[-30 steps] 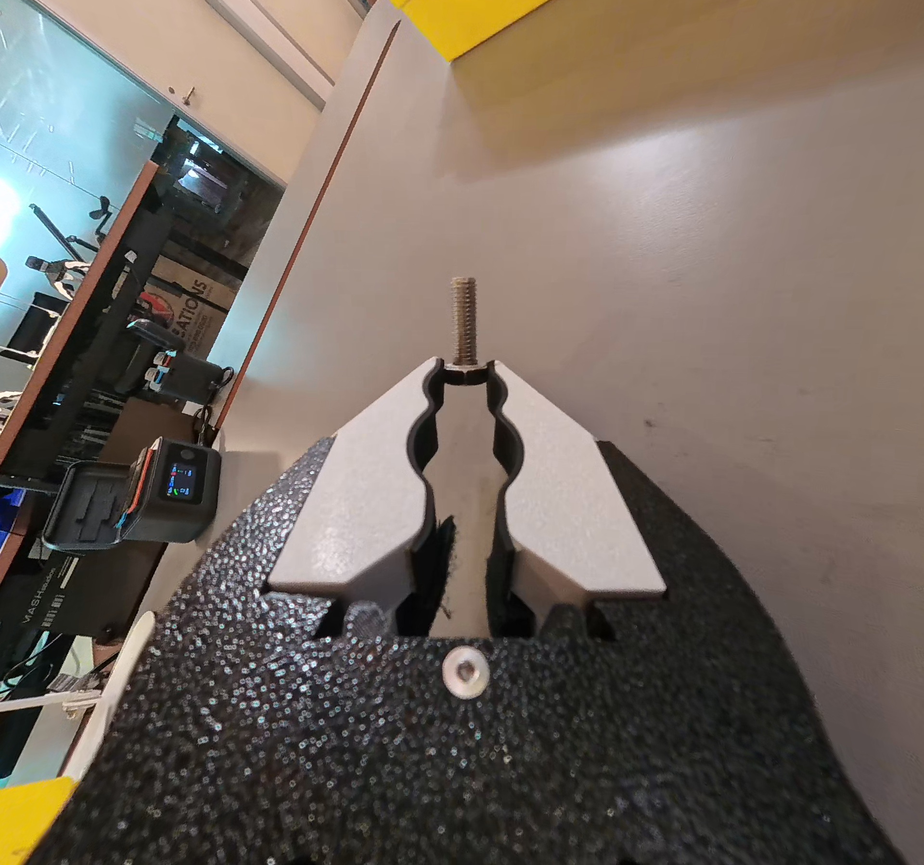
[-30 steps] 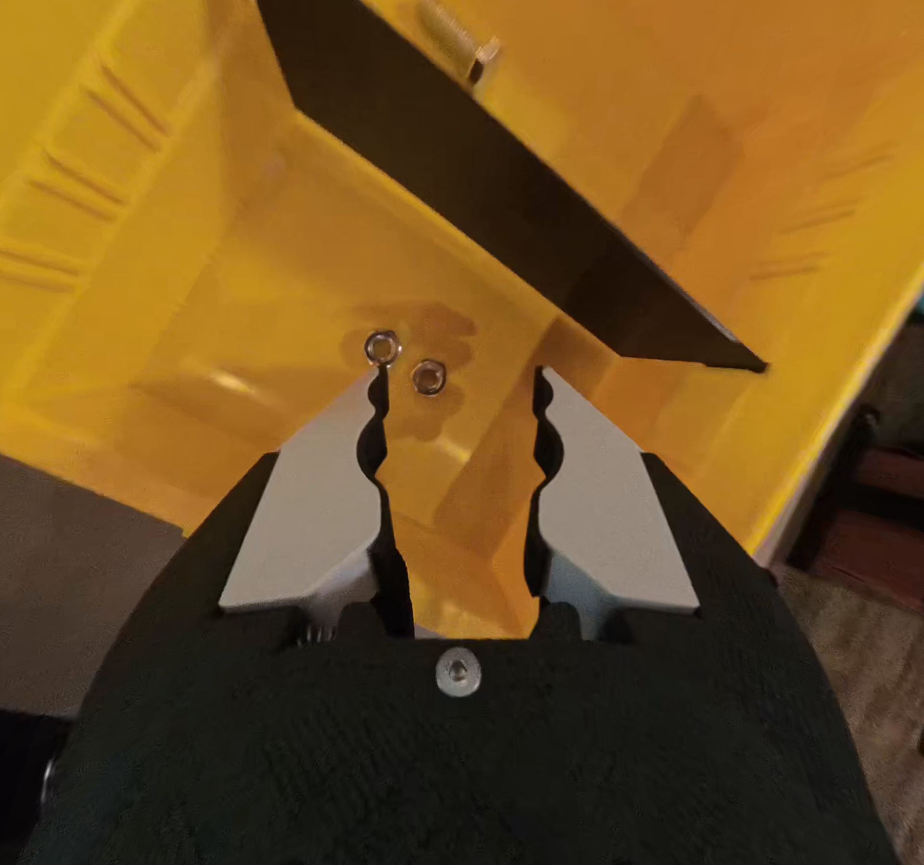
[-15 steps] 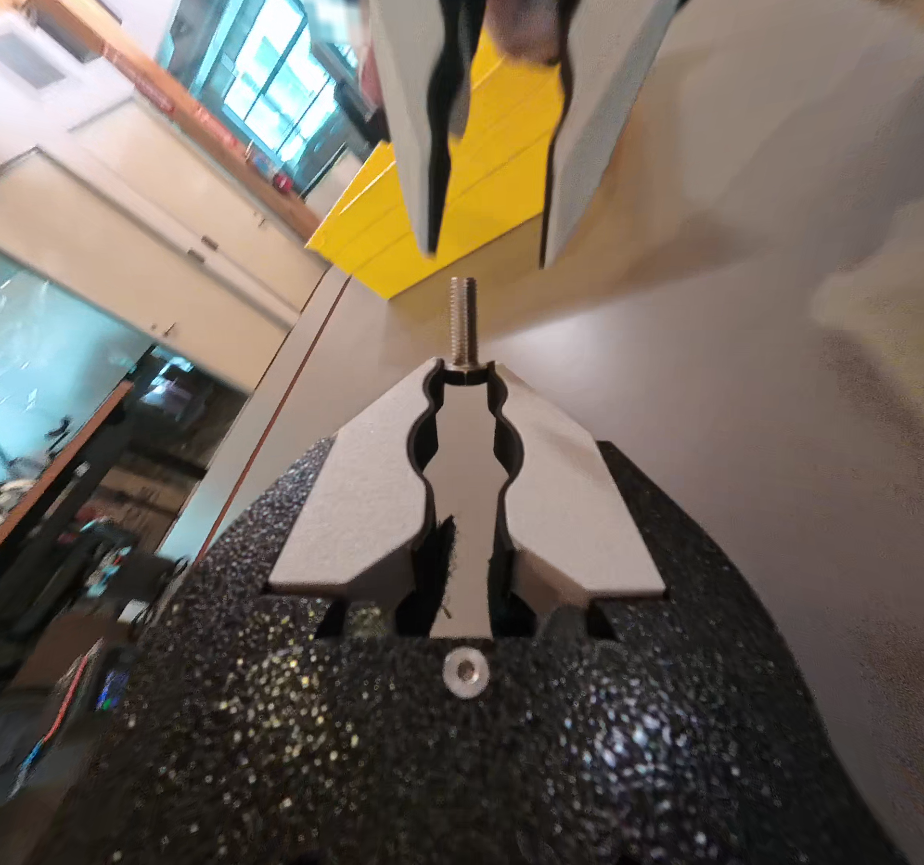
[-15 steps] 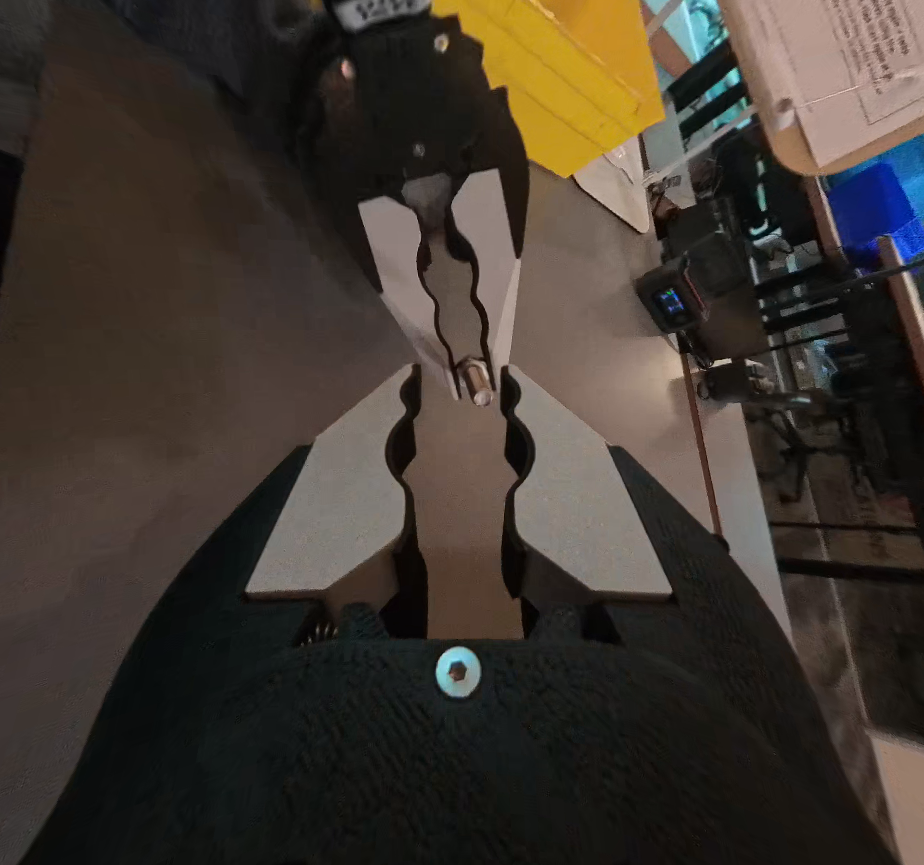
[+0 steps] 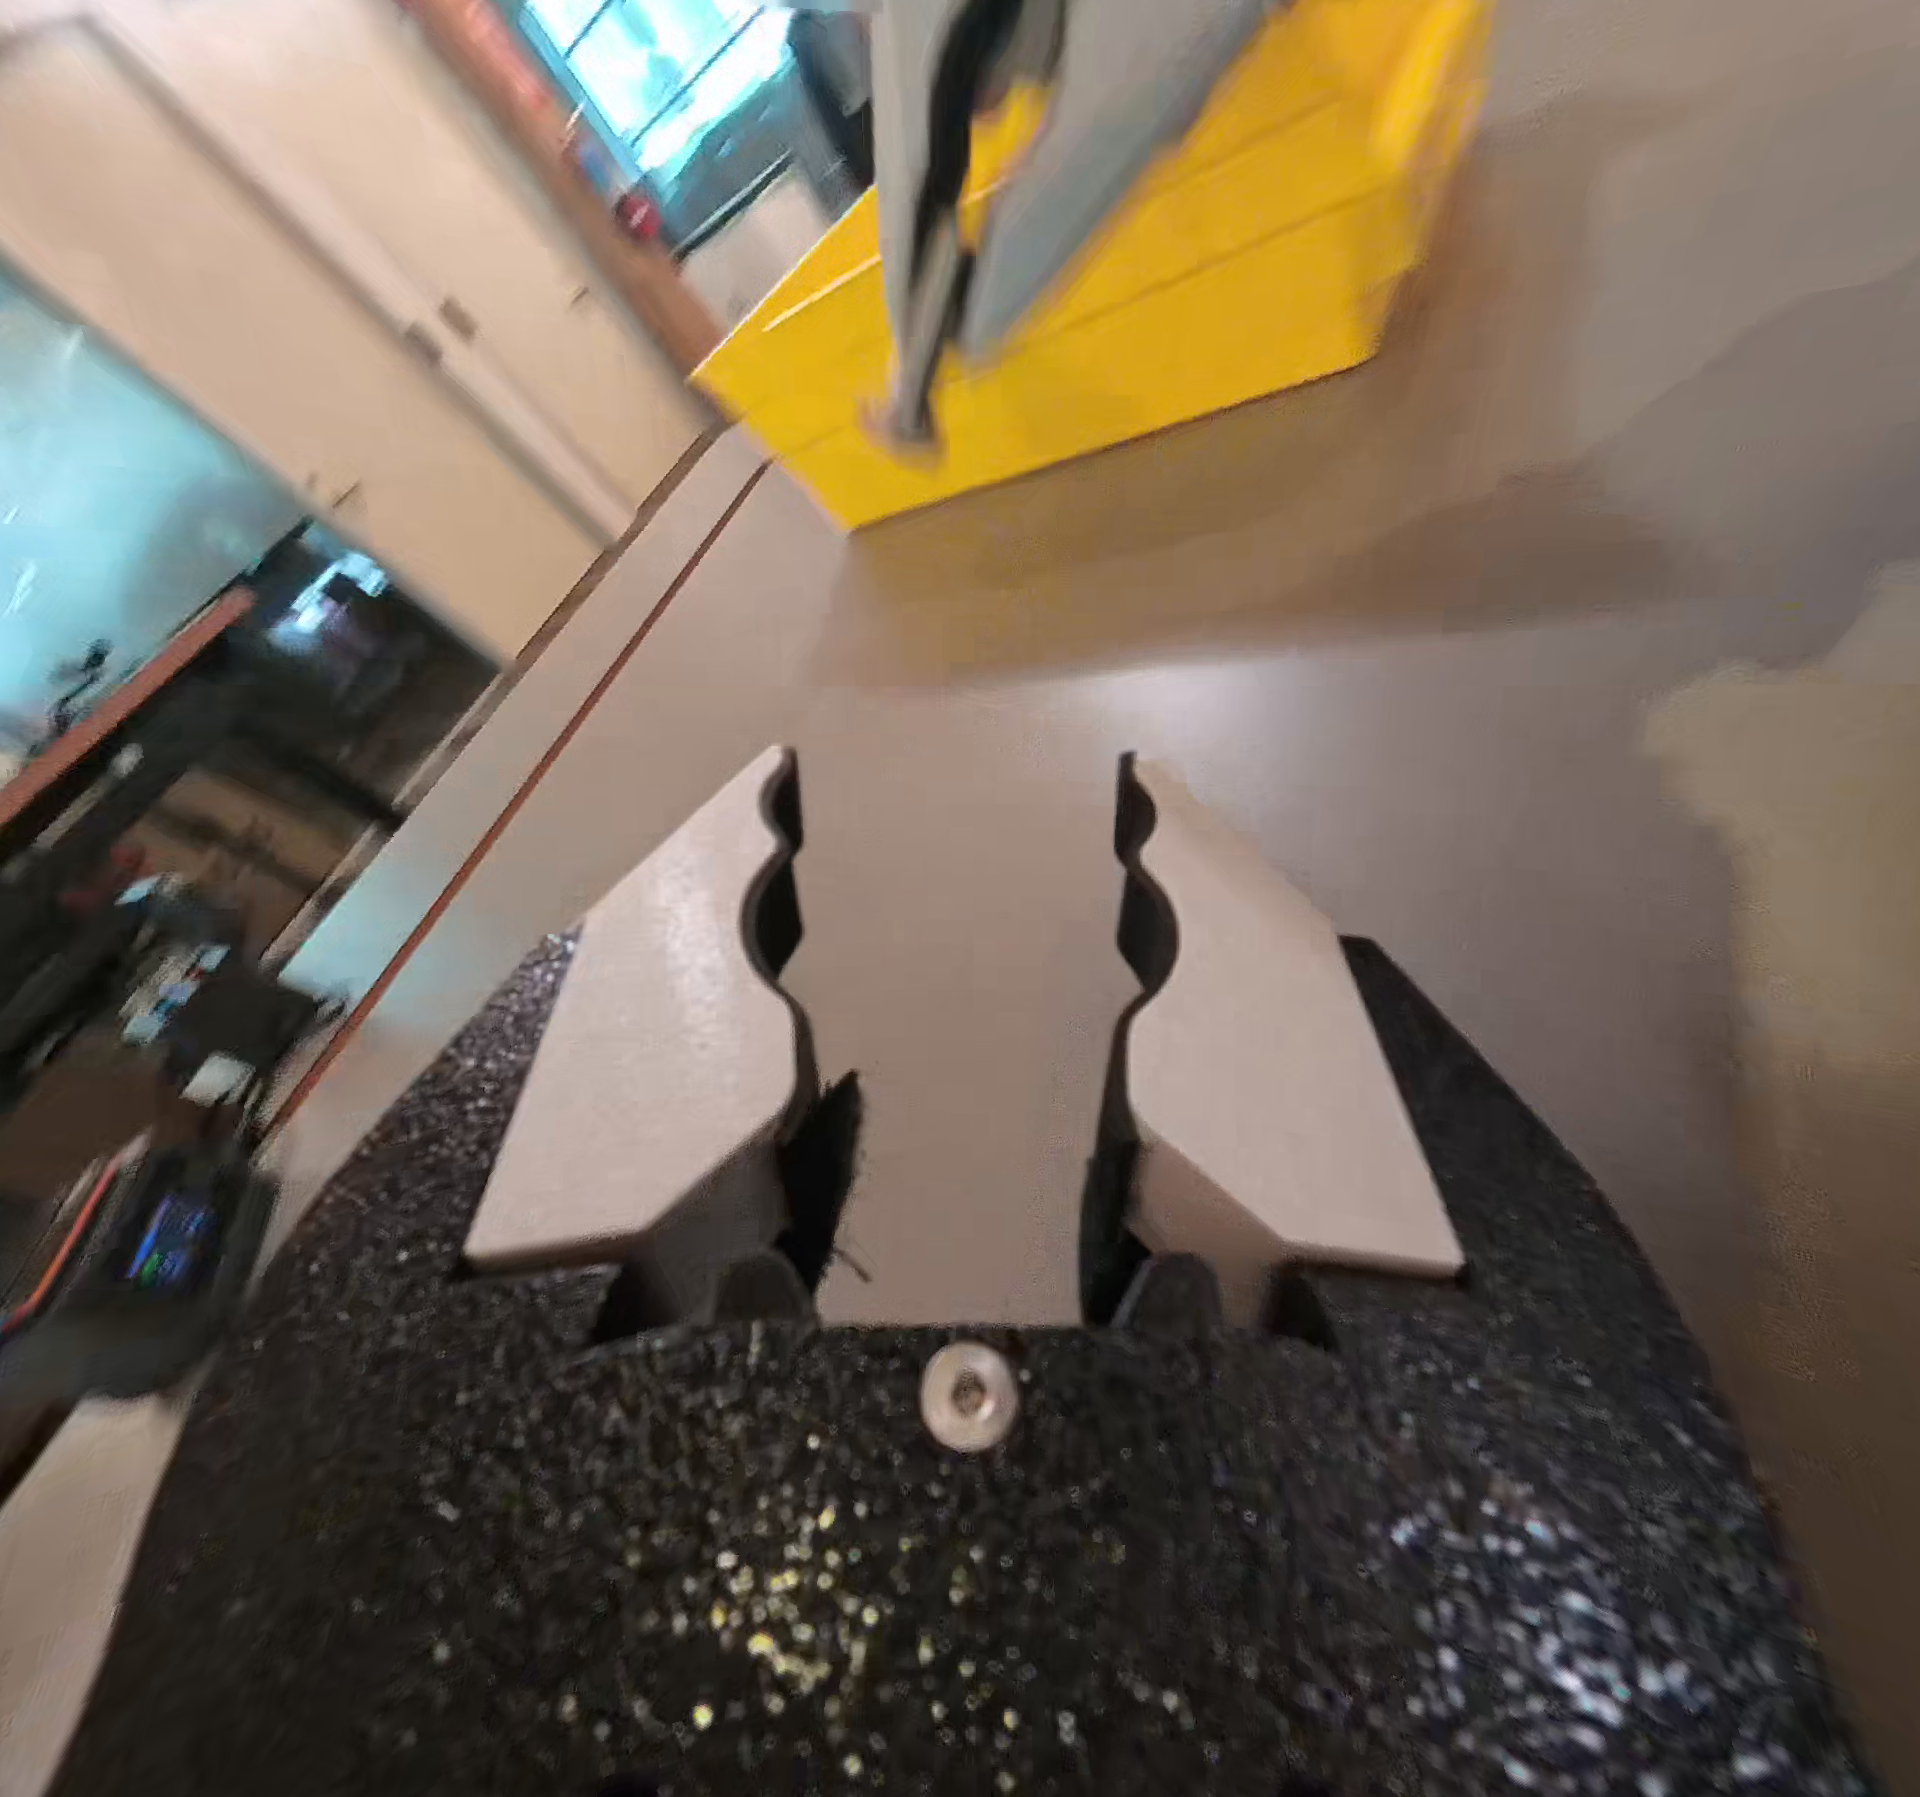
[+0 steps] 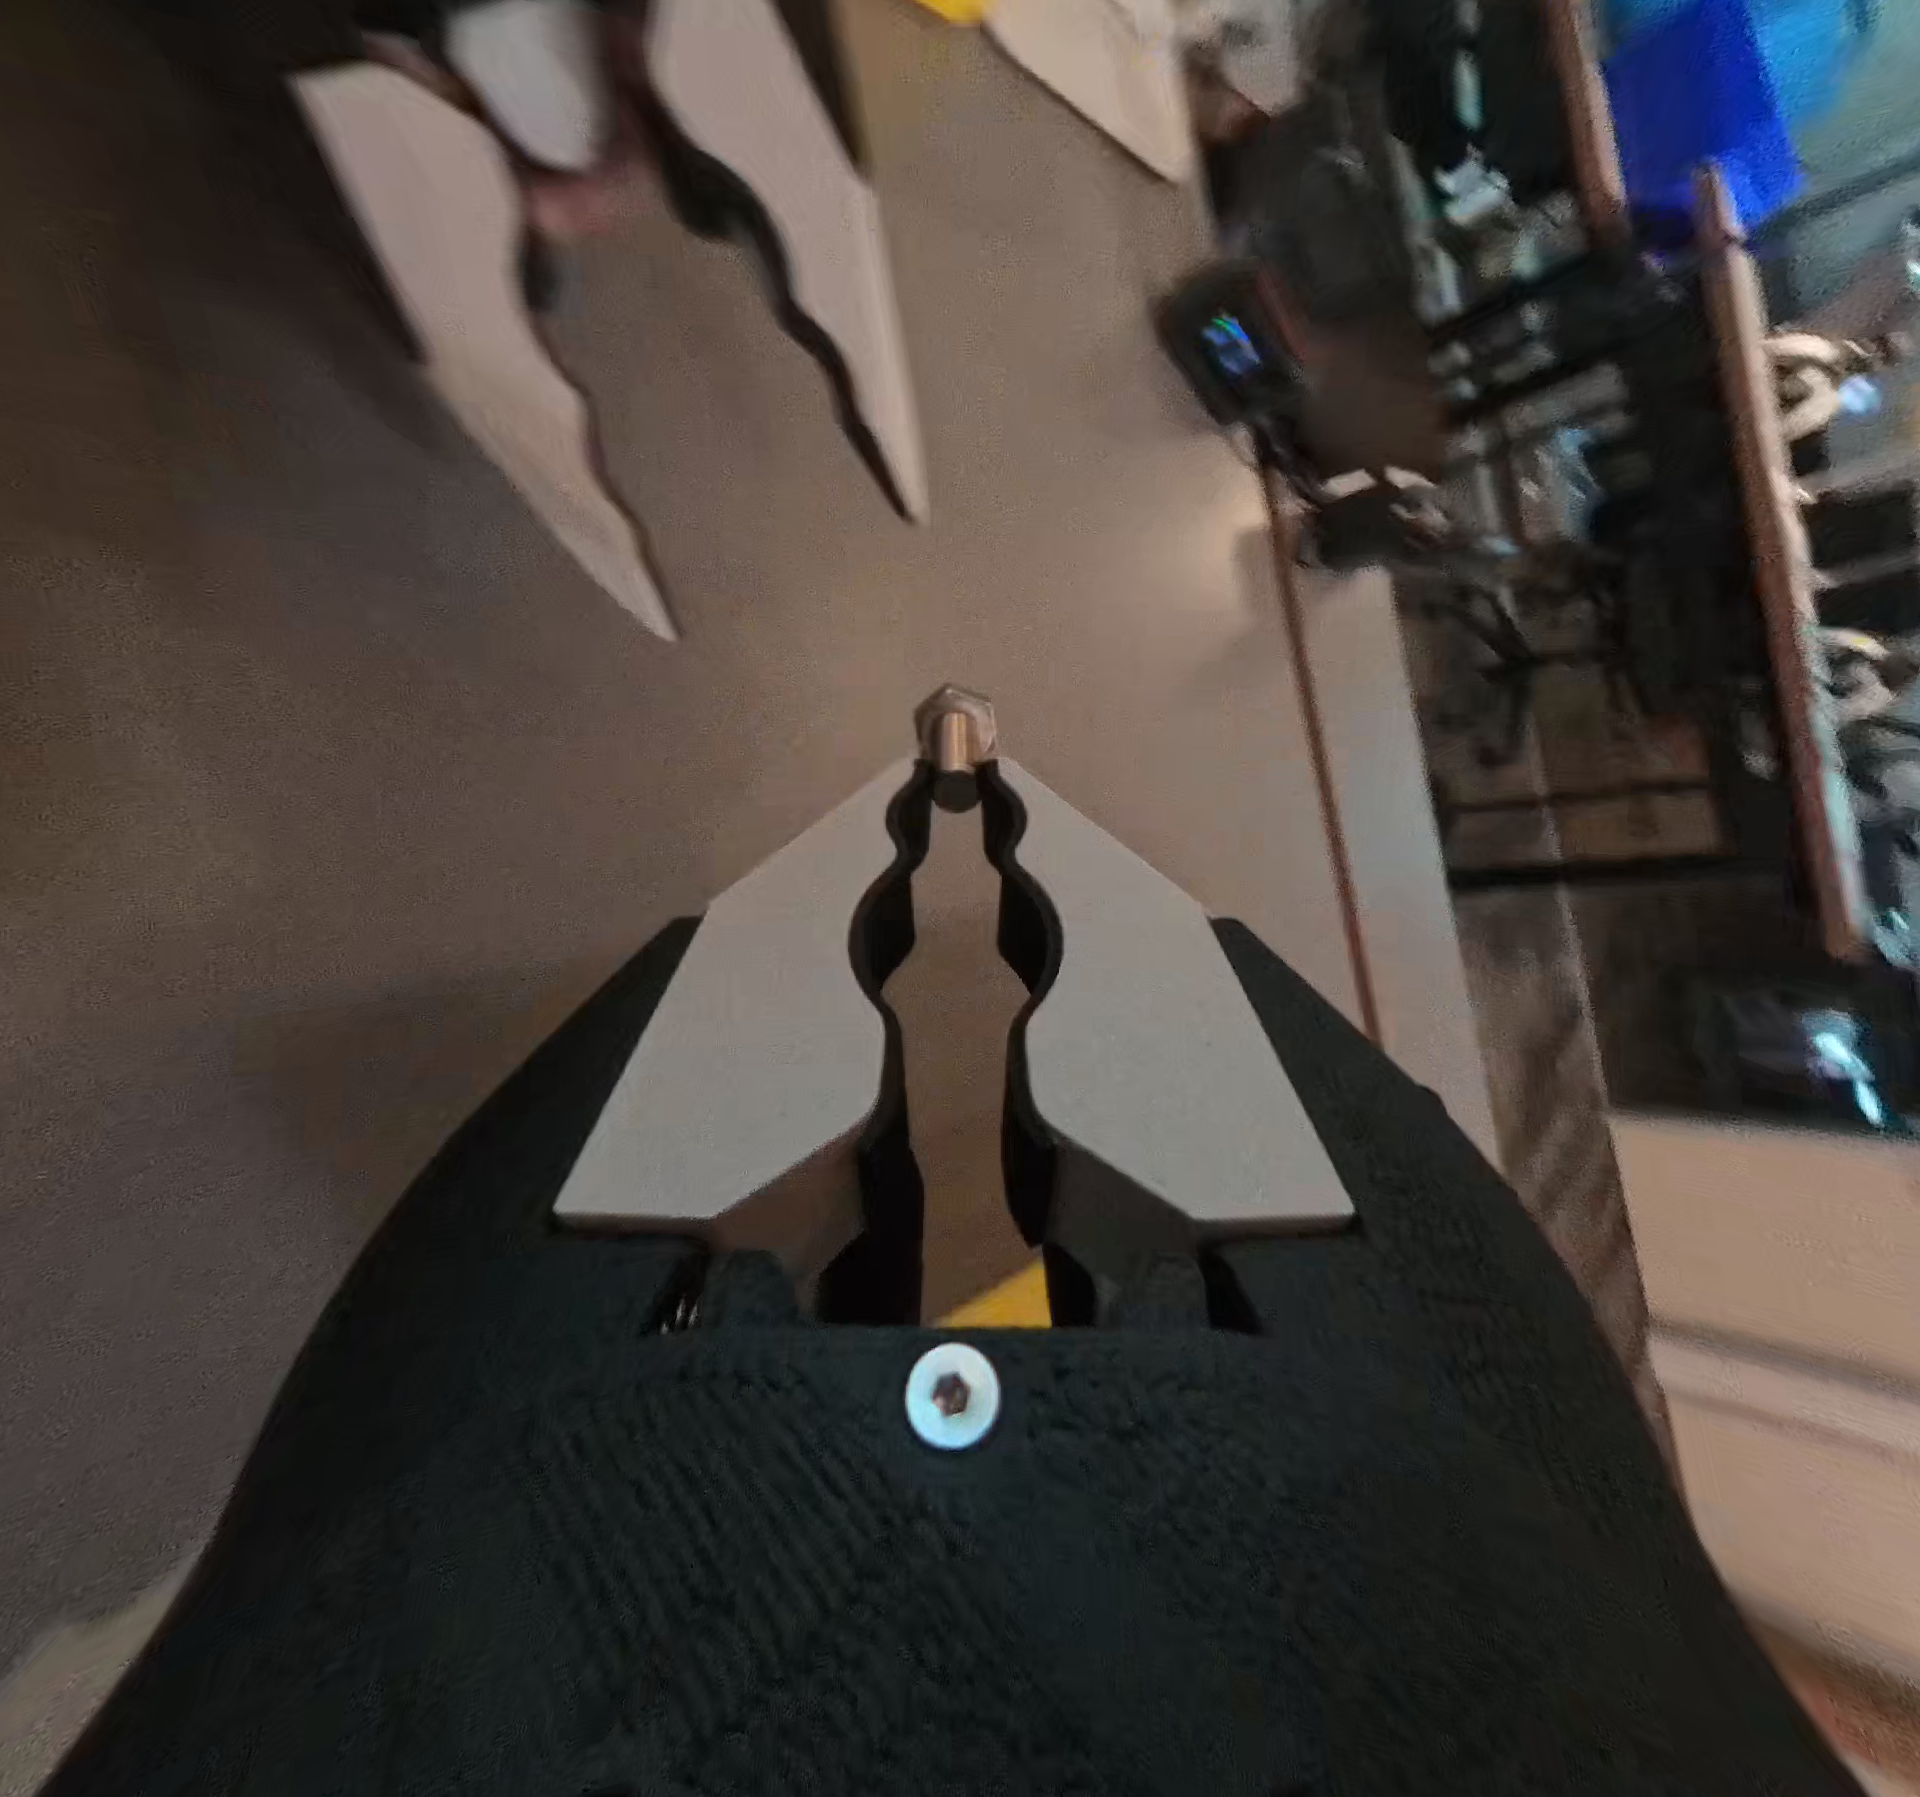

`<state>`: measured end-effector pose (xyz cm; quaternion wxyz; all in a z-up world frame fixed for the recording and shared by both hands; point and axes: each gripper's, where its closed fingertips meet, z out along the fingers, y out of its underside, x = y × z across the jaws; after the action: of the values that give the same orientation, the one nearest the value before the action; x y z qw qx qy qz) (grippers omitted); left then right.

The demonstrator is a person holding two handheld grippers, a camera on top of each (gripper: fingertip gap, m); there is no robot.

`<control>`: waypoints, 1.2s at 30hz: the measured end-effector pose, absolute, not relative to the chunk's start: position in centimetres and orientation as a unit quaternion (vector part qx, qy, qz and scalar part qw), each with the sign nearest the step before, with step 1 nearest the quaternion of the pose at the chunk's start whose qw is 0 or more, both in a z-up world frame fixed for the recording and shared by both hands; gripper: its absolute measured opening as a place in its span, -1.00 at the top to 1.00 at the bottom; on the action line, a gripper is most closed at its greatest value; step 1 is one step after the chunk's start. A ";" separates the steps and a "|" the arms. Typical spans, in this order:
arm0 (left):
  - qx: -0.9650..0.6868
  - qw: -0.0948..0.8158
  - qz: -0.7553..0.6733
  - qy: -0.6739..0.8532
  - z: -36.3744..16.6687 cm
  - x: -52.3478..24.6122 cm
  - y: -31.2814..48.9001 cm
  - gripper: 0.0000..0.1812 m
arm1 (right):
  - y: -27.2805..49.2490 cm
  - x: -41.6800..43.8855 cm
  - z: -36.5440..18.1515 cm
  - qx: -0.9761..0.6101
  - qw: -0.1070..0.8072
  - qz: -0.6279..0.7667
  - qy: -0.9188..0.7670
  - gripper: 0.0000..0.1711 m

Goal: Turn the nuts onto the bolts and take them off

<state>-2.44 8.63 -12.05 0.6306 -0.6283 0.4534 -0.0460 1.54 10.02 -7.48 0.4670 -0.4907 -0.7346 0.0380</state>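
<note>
My right gripper (image 6: 956, 771) is shut on the threaded shank of a steel bolt (image 6: 954, 731). The bolt's hex head points away from me, above the grey table (image 6: 260, 812). My left gripper (image 5: 958, 765) is open and empty, low over the table. In the left wrist view the right gripper (image 5: 940, 345) hangs blurred at the top, with the bolt (image 5: 912, 391) sticking out of its tips. In the right wrist view the left gripper (image 6: 790, 571) shows at the upper left, jaws apart. No nut is in view.
A yellow bin (image 5: 1195, 293) stands on the table behind the right gripper. The table's edge with a brown strip (image 5: 582, 729) runs along the left. A small dark device with a lit screen (image 6: 1231, 350) sits beyond that edge, with cluttered desks behind it. The tips of one gripper are about 7 centimeters away from the tips of the other.
The bolt passed from my left gripper to my right. The right gripper came from the yellow bin and shut on the shank. The left gripper opened and drew back.
</note>
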 end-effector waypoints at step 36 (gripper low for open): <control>-0.755 0.574 0.070 0.310 -14.1 -9.2 12.9 0.44 | 18.5 0.9 2.7 -0.522 0.756 0.162 -0.361 0.80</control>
<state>-9.23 12.92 -14.07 0.5740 -0.7548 0.3098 0.0699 0.87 18.51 2.72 0.7558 -0.5220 -0.3608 0.1615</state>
